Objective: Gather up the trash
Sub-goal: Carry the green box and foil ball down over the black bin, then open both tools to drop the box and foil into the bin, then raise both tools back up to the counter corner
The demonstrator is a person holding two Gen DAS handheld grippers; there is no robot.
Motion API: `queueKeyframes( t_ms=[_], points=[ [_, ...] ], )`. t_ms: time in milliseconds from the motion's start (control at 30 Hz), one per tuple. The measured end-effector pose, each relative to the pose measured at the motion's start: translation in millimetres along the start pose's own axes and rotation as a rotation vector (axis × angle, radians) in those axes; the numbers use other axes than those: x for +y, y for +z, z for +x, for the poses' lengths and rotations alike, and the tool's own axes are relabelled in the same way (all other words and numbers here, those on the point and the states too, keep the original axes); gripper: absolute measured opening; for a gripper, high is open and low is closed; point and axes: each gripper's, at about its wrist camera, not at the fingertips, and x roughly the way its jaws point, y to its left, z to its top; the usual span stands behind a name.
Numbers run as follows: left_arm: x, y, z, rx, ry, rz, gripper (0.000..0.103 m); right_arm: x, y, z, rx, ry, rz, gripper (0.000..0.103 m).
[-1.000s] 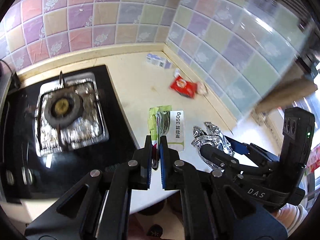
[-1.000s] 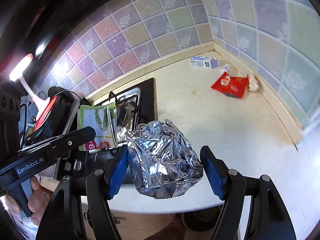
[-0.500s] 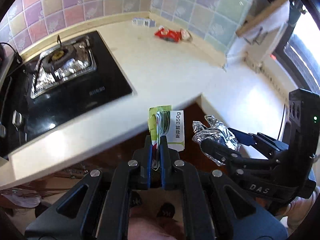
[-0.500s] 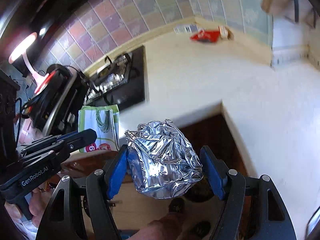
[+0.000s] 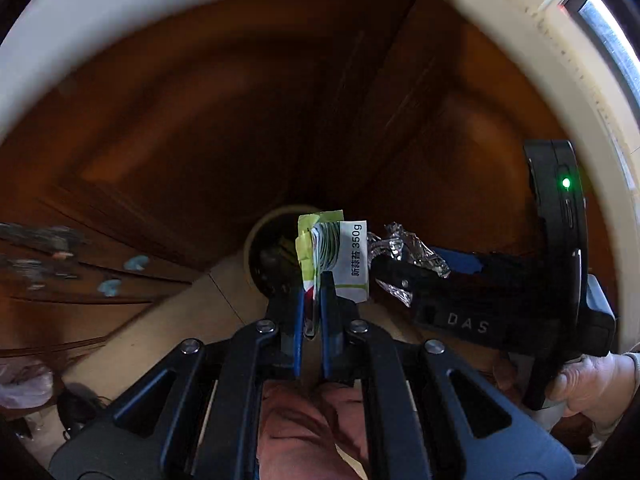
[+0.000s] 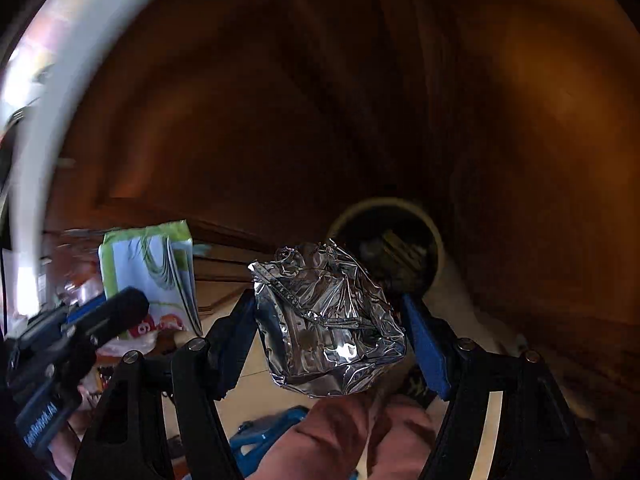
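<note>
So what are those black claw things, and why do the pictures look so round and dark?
Those claws are two grabbers that a person holds, one in each hand. Each grabber has a tiny camera looking along its fingers, with a lens that bends everything round. One picture comes from the left grabber, the other from the right.

The left gripper is pinched shut on a flat green and white packet. The right gripper squeezes a crumpled ball of silver foil.

It looks dark because both point down at brown wooden cabinet doors under a pale counter edge. On the floor stands a round bin, with some rubbish already inside.
</note>
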Motion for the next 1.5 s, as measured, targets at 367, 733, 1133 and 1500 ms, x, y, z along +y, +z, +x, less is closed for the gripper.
queueKeyframes(
  t_ms=[367,733,1133,1500],
  points=[
    [40,0,165,0.051,-0.026,0.059,0.005,-67,-10,148,0.014,-0.040,0.168,0.073],
    [59,8,199,0.071,0.001,0.045,0.065,-71,-42,175,0.033,-0.071,0.195,0.084],
    [37,15,117,0.039,0.014,0.019,0.065,-38,-3,96,0.026,-0.120,0.148,0.084],
    [2,18,-31,-0.064,0.019,0.006,0.065,22,22,-66,-0.071,-0.121,0.015,0.084]
  ],
)
